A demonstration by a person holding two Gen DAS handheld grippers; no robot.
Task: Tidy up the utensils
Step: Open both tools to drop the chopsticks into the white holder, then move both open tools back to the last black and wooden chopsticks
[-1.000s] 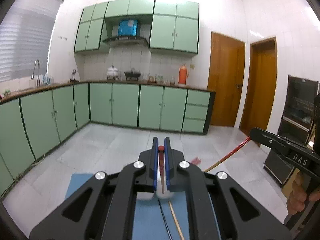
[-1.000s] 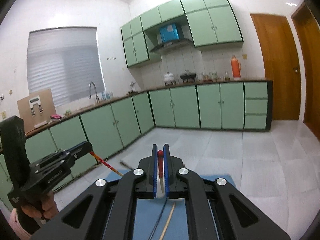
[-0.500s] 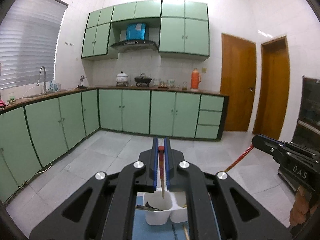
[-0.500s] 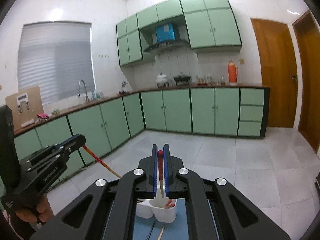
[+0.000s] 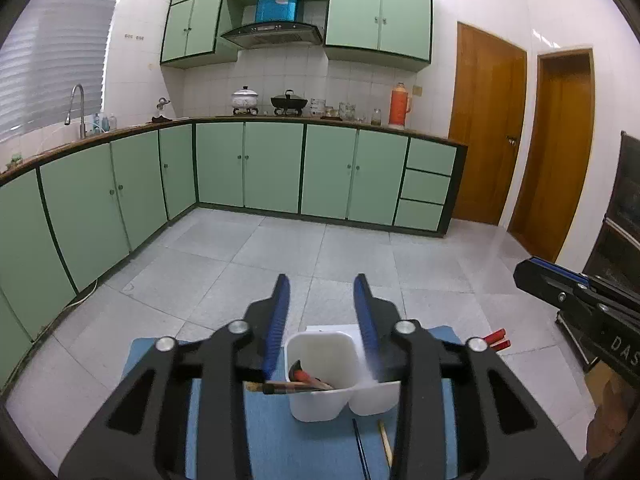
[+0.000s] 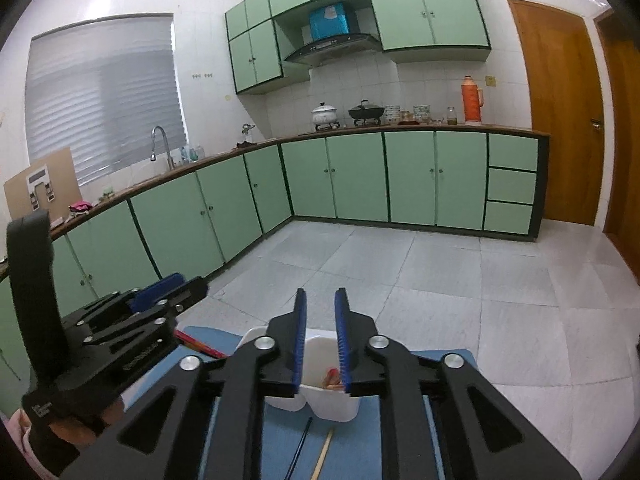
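Drop step: I've got both grippers, left (image 5: 320,312) and right (image 6: 321,330), released over the white holder (image 5: 320,376). Next: grab black stick (image 6: 298,450) & wooden chopstick (image 6: 323,454) on blue mat (image 6: 360,448), prob.

The left hand-held gripper (image 5: 322,308), jaws apart, hangs above the white holder (image 5: 320,400).

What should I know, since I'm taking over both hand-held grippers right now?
Left hand-held gripper: open, empty, above the white holder's left compartment, which holds red-handled utensils.
Right hand-held gripper: open, empty, above the right compartment; red pieces lie inside.
Still to do: a black chopstick and a wooden chopstick lie on the blue mat in front of the holder; they probably go in next.
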